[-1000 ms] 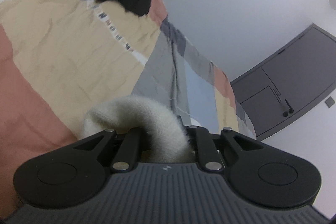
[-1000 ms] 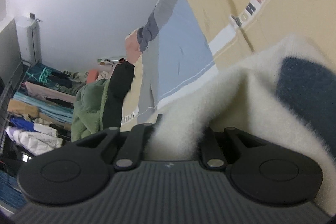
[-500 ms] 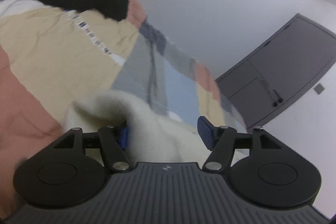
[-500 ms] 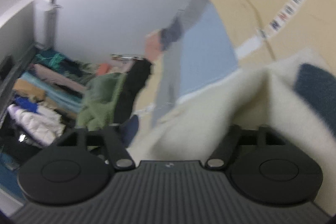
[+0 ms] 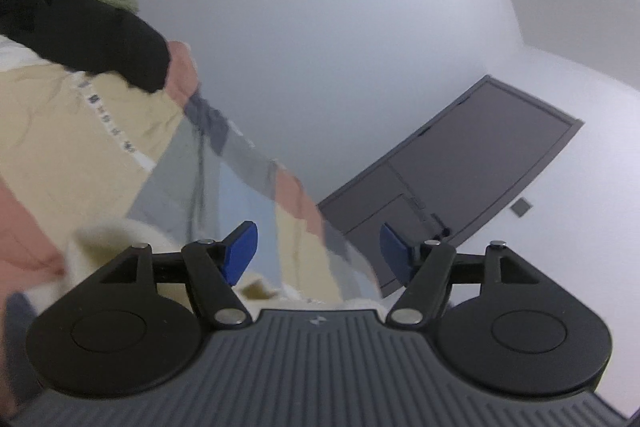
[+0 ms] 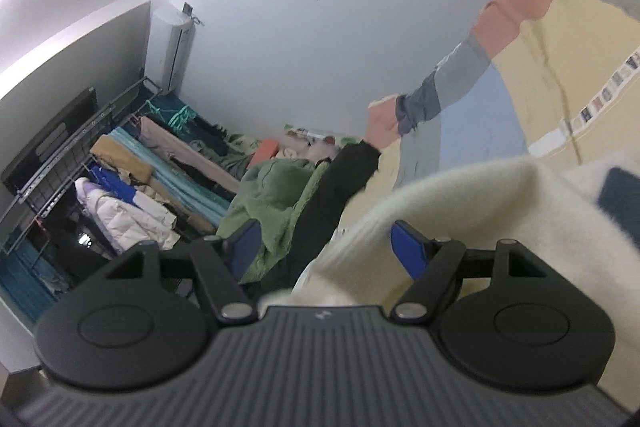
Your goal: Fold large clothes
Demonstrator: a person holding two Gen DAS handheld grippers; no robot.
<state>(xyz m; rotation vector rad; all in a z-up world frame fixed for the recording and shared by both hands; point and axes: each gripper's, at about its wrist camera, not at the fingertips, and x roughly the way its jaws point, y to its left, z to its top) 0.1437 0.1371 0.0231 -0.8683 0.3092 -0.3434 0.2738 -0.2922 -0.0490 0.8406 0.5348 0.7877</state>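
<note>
Left gripper: jaws spread wide, having just been opening; nothing pinched between the blue pads, the cream garment lying below and behind them.
Right gripper: jaws wide apart, having just been opening; a fold of the cream sweater lies loose between the pads, not pressed.
Cream sweater: fluffy, with a dark blue patch, lying on the patchwork bedspread.
Bedspread: cream, salmon, grey and pale blue blocks.
Clothes pile: green fleece and black garment at the bed's far edge.
Clothes rack: crowded, against the wall.
</note>
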